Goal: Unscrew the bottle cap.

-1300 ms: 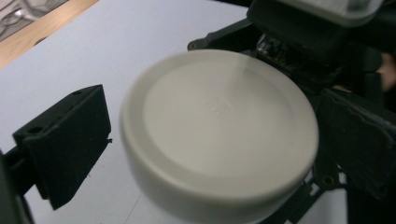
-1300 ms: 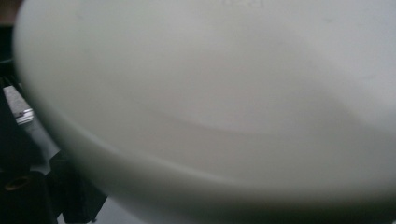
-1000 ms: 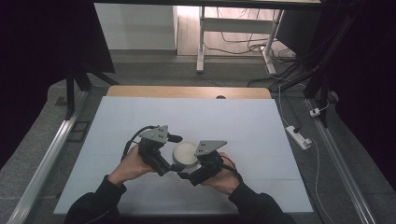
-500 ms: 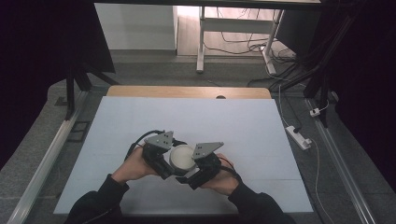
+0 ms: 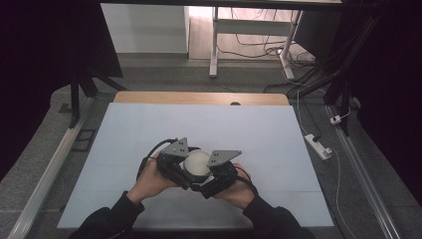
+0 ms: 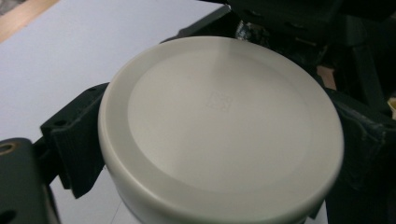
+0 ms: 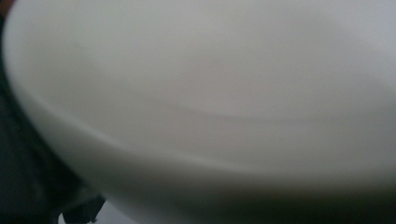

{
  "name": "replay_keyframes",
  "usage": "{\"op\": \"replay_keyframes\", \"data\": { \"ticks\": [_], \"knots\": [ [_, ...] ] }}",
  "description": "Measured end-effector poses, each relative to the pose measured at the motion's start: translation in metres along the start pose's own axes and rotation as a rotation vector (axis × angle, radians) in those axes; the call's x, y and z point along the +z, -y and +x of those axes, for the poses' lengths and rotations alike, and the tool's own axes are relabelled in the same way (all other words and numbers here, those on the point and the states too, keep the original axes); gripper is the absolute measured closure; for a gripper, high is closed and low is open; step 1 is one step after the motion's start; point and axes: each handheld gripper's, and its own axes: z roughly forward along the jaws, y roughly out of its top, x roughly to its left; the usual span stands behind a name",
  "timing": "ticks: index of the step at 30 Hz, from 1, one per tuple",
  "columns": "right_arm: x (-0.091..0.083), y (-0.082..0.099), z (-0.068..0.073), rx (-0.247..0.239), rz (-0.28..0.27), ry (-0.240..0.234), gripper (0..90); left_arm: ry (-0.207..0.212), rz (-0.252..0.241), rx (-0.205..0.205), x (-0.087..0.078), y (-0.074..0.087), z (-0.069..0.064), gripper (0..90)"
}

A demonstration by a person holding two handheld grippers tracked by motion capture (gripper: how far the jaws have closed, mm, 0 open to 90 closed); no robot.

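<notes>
A white round jar (image 5: 197, 163) with a flat lid (image 6: 219, 126) is held up just above the white table (image 5: 149, 124), near its front middle. My left gripper (image 5: 184, 164) comes in from the left. Its black fingers (image 6: 70, 144) press the lid's rim on both sides, so it is shut on the lid. My right gripper (image 5: 210, 174) holds the jar from the right. In the right gripper view the jar's white wall (image 7: 210, 93) is blurred and very close, with a dark finger (image 7: 23, 177) at the lower left. Both hands sit close together behind the grippers.
A wooden strip (image 5: 199, 98) runs along the table's far edge. A white power strip (image 5: 318, 145) and cables lie on the floor to the right. Metal rails (image 5: 45, 184) flank the table, and a white desk frame (image 5: 214, 45) stands beyond it.
My left gripper has moved right from beside the jar and closed on its lid. The right gripper has kept hold of the jar, with both hands now close together.
</notes>
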Motion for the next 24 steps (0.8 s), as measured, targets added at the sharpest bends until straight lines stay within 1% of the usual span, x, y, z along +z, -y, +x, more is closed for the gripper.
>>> {"op": "replay_keyframes", "data": {
  "ticks": [1,2,3,4,5,6,7,8,9,10,11,12,13,14,15,16,18,24],
  "knots": [
    [0.0,0.0,0.0,0.006,-0.004,0.003,7.3,0.0,0.0,0.0,0.0,0.0,0.0,7.2],
    [-0.001,0.0,0.0,0.008,-0.007,0.006,7.3,-0.023,-0.002,-0.005,0.001,-0.001,-0.002,7.2],
    [-0.001,0.0,0.0,0.008,-0.007,0.006,7.3,-0.023,-0.002,-0.005,0.001,-0.001,-0.002,7.2],
    [-0.001,0.0,-0.001,0.013,-0.007,0.015,7.3,-0.047,-0.003,-0.017,0.002,-0.002,-0.004,7.2],
    [-0.001,0.0,-0.001,0.018,-0.008,0.021,7.3,-0.047,-0.003,-0.017,0.002,-0.002,-0.004,7.2],
    [-0.001,0.0,-0.001,0.022,-0.006,0.029,7.3,-0.075,-0.003,-0.032,0.004,-0.002,-0.005,7.2],
    [-0.001,0.0,-0.001,0.024,-0.004,0.039,7.3,-0.075,-0.003,-0.032,0.004,-0.002,-0.005,7.2],
    [0.0,0.0,-0.001,0.029,-0.004,0.046,7.3,-0.101,-0.002,-0.05,0.005,-0.003,-0.007,7.2],
    [0.0,0.0,-0.001,0.029,-0.004,0.046,7.3,-0.101,-0.002,-0.05,0.005,-0.003,-0.007,7.2],
    [0.0,0.0,-0.002,0.04,-0.002,0.058,7.3,-0.115,0.0,-0.057,0.006,-0.003,-0.007,7.2],
    [0.0,0.001,-0.002,0.043,-0.001,0.066,7.3,-0.144,-0.002,-0.075,0.008,-0.004,-0.009,7.2],
    [0.0,0.001,-0.002,0.047,0.0,0.072,7.3,-0.144,-0.002,-0.075,0.008,-0.004,-0.009,7.2],
    [0.0,0.001,-0.002,0.053,-0.001,0.078,7.3,-0.18,-0.004,-0.099,0.009,-0.004,-0.012,7.2],
    [0.0,0.001,-0.002,0.061,0.0,0.087,7.3,-0.201,-0.005,-0.112,0.01,-0.005,-0.014,7.2],
    [0.0,0.001,-0.002,0.061,0.0,0.087,7.3,-0.201,-0.005,-0.112,0.01,-0.005,-0.014,7.2],
    [0.001,0.001,-0.002,0.065,0.005,0.104,7.3,-0.217,0.0,-0.115,0.011,-0.005,-0.015,7.3],
    [0.001,0.001,-0.002,0.069,0.001,0.101,7.3,-0.225,0.004,-0.116,0.012,-0.006,-0.016,7.3],
    [-0.001,0.0,-0.002,0.063,-0.015,0.088,7.3,-0.203,-0.005,-0.103,0.007,-0.008,-0.015,7.4]
  ]
}}
